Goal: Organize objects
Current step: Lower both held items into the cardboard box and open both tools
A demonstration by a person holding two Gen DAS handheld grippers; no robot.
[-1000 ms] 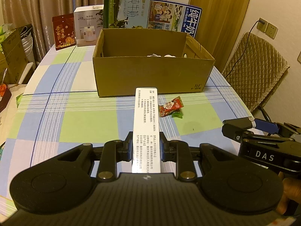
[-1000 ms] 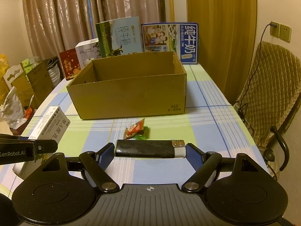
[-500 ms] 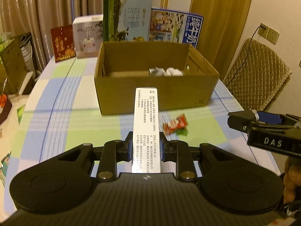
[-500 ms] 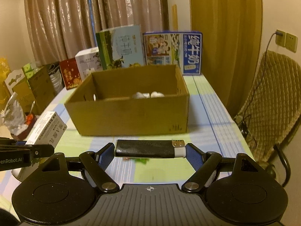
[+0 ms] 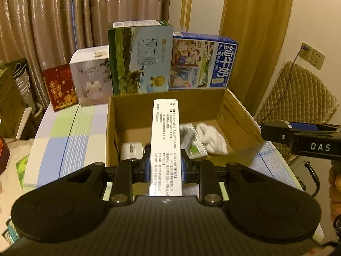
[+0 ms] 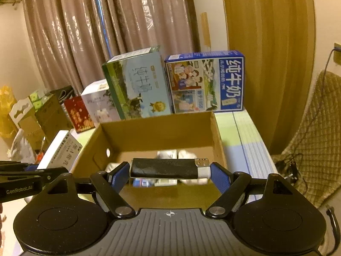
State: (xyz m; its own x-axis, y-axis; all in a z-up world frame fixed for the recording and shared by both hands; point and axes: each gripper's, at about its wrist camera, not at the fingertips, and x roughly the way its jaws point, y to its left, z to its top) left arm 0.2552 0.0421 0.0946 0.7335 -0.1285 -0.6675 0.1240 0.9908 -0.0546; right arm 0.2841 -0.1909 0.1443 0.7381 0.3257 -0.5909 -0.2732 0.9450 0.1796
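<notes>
My left gripper [image 5: 165,166] is shut on a long white medicine box [image 5: 165,136] that points forward over the near wall of the open cardboard box [image 5: 238,111]. My right gripper [image 6: 170,170] is shut on a black lighter [image 6: 164,168] held crosswise, just above the cardboard box [image 6: 157,132]. Inside the box lie a white cloth [image 5: 211,137], a small packet [image 5: 191,143] and a white charger [image 5: 132,150]. The medicine box [image 6: 60,151] and left gripper appear at the left of the right wrist view.
Two milk cartons [image 5: 140,57] [image 5: 202,60], a white appliance box [image 5: 91,75] and a red packet [image 5: 59,87] stand behind the cardboard box on the checked tablecloth [image 5: 64,132]. A padded chair [image 5: 298,98] stands right of the table. Bags and boxes [image 6: 38,111] crowd the left.
Both grippers have risen and moved forward toward the cardboard box, so its inside now shows. The red candy wrapper on the table has dropped out of view.
</notes>
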